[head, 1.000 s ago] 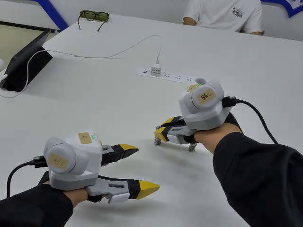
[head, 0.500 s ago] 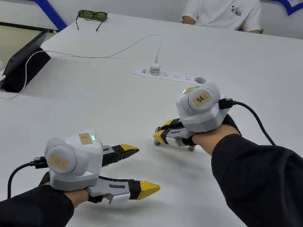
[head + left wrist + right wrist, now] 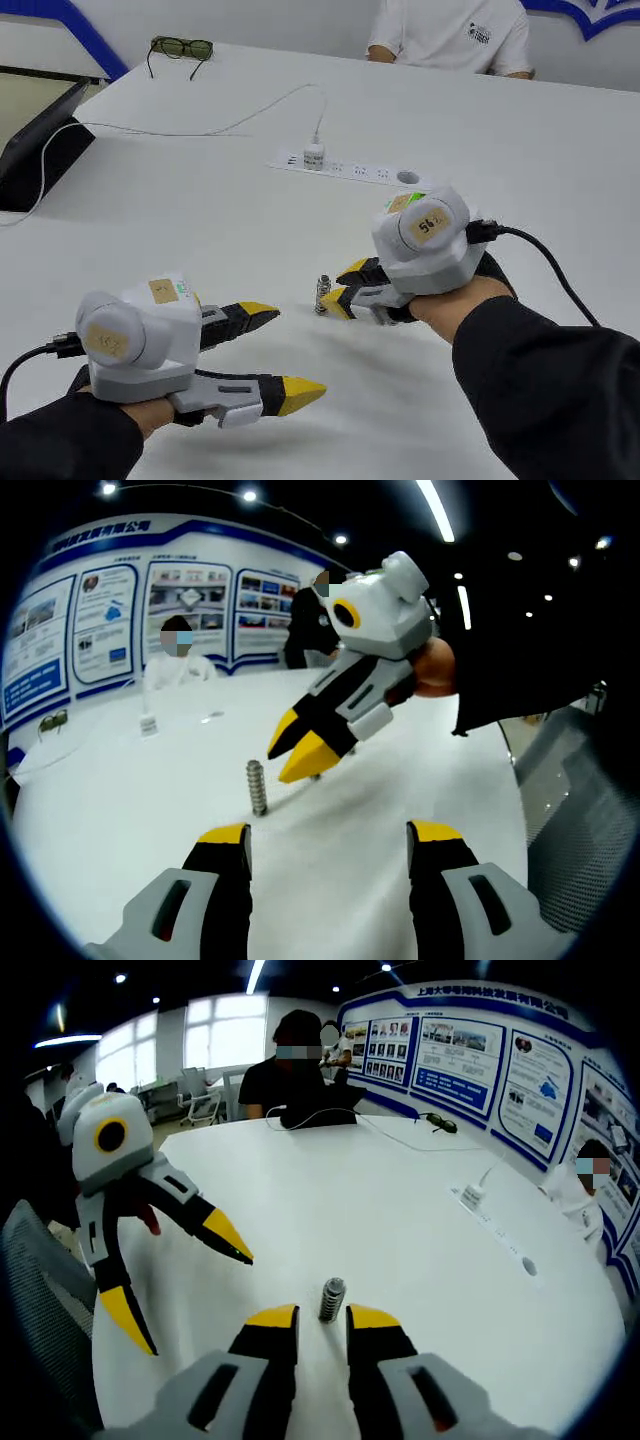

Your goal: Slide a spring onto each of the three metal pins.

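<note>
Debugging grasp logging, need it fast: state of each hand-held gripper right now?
Left hand-held gripper: open wide, empty.
Right hand-held gripper: slightly open, empty; spring stands just ahead of its tips.

Office: wall display boards [image 3: 470, 1050], white meeting table [image 3: 180, 200]

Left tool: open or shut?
Open. The left tool has its jaws wide apart, gripping nothing; the head view shows the same.
</note>
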Available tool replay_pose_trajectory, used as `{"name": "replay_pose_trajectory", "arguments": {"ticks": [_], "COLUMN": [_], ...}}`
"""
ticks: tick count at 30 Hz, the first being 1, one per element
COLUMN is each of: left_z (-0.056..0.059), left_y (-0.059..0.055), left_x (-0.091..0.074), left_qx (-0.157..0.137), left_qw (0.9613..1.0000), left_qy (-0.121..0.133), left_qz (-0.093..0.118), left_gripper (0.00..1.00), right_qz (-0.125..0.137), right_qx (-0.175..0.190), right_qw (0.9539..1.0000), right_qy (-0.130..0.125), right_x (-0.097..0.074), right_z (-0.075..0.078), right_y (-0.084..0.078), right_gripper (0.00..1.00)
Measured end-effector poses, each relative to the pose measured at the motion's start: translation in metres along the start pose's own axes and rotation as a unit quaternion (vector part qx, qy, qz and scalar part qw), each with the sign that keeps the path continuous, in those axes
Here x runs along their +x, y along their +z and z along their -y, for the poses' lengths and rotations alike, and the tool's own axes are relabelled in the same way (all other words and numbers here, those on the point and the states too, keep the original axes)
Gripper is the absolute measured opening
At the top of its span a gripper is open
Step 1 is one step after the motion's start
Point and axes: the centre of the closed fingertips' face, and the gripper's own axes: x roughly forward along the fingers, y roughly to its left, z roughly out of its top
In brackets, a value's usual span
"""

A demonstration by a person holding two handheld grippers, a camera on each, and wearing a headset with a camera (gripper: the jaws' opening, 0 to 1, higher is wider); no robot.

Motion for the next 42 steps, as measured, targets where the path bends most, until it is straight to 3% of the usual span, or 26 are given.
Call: {"name": "replay_pose_trajectory", "arguments": {"ticks": [12,24,32,42], "left_z": [0.005,0.009,0.009,0.008], "left_y": [0.006,0.01,0.011,0.009], "left_x": [0.0,-0.001,-0.001,-0.003], "left_qx": [0.007,0.008,0.01,0.008], "left_qw": [1.0,0.9999,0.9999,1.0], "left_qy": [-0.005,-0.007,-0.005,-0.001], "left_qz": [0.001,0.004,0.003,-0.001], "left_gripper": [0.66,0.69,0.7,0.71], "right_qz": [0.023,0.028,0.03,0.029], "right_qx": [0.02,0.042,0.05,0.075], "right_qw": [0.9994,0.9982,0.9969,0.9928], "right_qy": [-0.014,-0.032,-0.054,-0.089], "right_x": [-0.031,-0.06,-0.087,-0.118], "right_z": [-0.011,-0.016,-0.002,0.021], "right_y": [-0.014,-0.043,-0.059,-0.091], "right_gripper": [0.21,0.22,0.23,0.25]}}
